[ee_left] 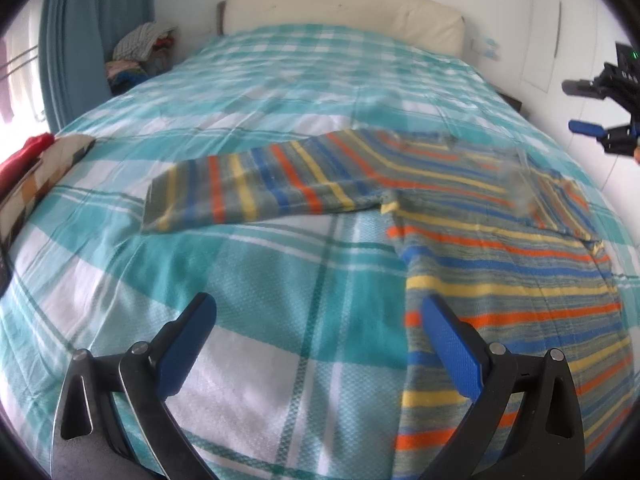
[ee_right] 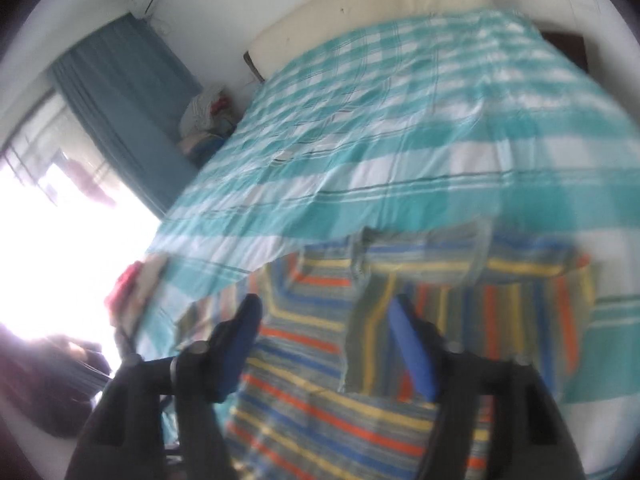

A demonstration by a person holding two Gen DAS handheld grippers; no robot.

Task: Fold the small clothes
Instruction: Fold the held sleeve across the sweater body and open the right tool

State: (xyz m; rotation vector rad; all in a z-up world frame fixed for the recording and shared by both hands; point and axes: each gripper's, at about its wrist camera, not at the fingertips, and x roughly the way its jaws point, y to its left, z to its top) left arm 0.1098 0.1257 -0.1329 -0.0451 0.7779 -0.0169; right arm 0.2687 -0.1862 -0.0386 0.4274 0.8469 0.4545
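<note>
Striped top (ee_left: pixel 500 248): flat at bed's (ee_left: pixel 280 92) near right corner, 1 sleeve out left, the other folded across the chest. Step, by judgement: sleeve folds; next calls for gripping the left sleeve. Left gripper (ee_left: pixel 320 344) wide, empty. Right gripper (ee_right: pixel 324 344) wide, empty. Bedroom; curtain (ee_left: pixel 76 36).

A soft, matt knit top (ee_left: pixel 492 264) striped in grey, blue, orange and yellow lies ahead of the left gripper (ee_left: pixel 320 344), on a woven teal-and-white checked bedsheet (ee_left: pixel 240 288) with a waffle-like texture. The gripper's fingers (ee_left: pixel 452 352) carry finely textured blue plastic pads on matt black plastic arms with shiny metal pins.
</note>
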